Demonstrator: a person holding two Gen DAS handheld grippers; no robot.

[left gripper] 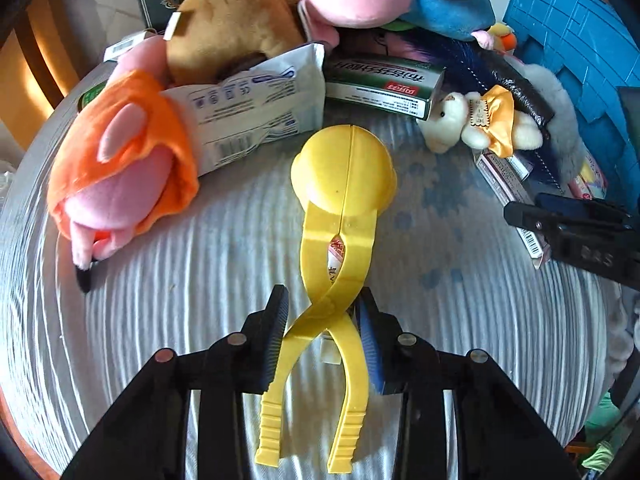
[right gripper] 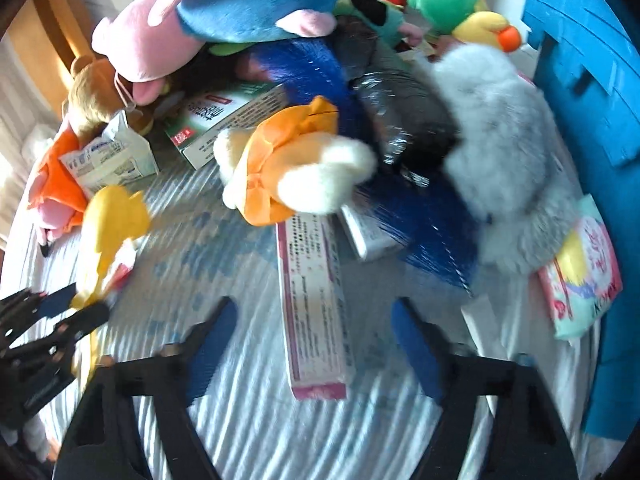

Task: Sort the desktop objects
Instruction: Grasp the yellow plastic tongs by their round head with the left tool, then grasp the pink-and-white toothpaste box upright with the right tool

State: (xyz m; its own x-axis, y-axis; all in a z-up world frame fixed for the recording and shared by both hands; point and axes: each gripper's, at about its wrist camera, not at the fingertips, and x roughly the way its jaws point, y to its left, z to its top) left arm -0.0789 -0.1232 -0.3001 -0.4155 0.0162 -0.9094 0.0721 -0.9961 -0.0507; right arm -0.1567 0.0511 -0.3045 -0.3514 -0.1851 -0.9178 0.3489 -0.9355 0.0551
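Note:
A yellow plastic ball-shaped clamp (left gripper: 344,176) with two long crossed handles lies on the striped tablecloth (left gripper: 160,280). My left gripper (left gripper: 324,316) is shut on the handles where they cross; its blue pads press on both sides. In the blurred right wrist view the same clamp (right gripper: 112,220) and the left gripper (right gripper: 60,316) show at the left. My right gripper (right gripper: 314,308) is open and straddles a long pink-and-white box (right gripper: 316,340), with gaps on both sides. The right gripper (left gripper: 560,224) also shows at the right edge of the left wrist view.
Behind lies a pile: an orange-and-pink plush (left gripper: 120,168), a brown plush (left gripper: 236,28), a white packet (left gripper: 256,108), a green box (left gripper: 380,80), a small white bear with an orange bow (right gripper: 288,168), a grey fluffy toy (right gripper: 504,140). A blue crate (right gripper: 580,60) stands at the right.

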